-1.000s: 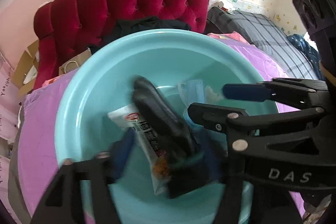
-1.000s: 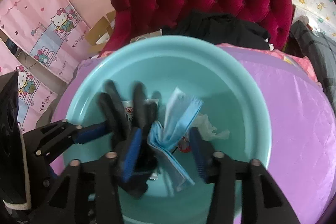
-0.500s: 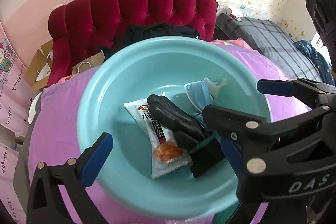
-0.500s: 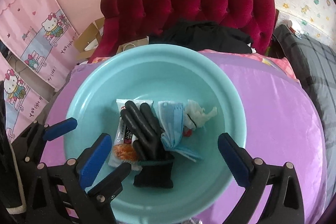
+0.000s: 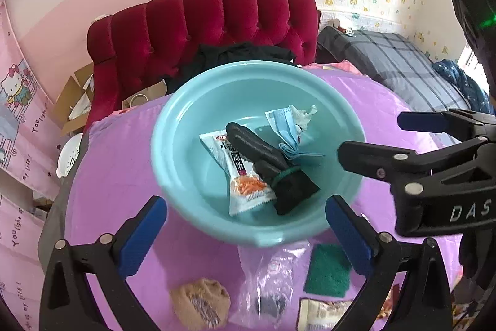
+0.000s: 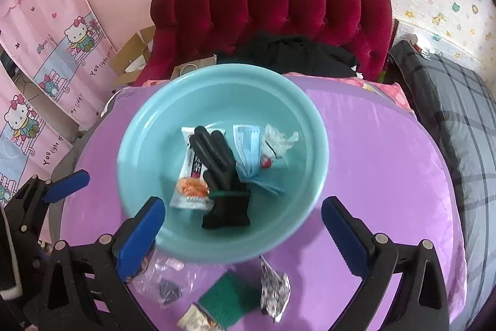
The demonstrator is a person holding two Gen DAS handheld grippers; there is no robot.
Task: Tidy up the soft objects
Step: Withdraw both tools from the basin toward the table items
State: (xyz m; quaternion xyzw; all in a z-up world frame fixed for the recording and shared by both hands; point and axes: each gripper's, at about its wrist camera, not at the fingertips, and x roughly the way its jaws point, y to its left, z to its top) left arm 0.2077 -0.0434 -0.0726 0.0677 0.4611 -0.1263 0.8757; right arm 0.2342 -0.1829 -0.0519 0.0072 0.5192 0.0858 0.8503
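Both grippers have pulled back from the basin [image 6: 217, 82]; left gripper [image 5: 245, 225] and right gripper [image 6: 243, 225] fingers apart, empty. Glove [image 6: 217, 163] and mask [image 6: 248, 154] now lie released inside. Sponge [image 6: 229, 297] on the desk likely next.

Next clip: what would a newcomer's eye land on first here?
The big teal basin at the centre of the purple tabletop, holding a black glove that lies over a snack packet, with a blue face mask beside it. Behind stands a crimson tufted headboard.
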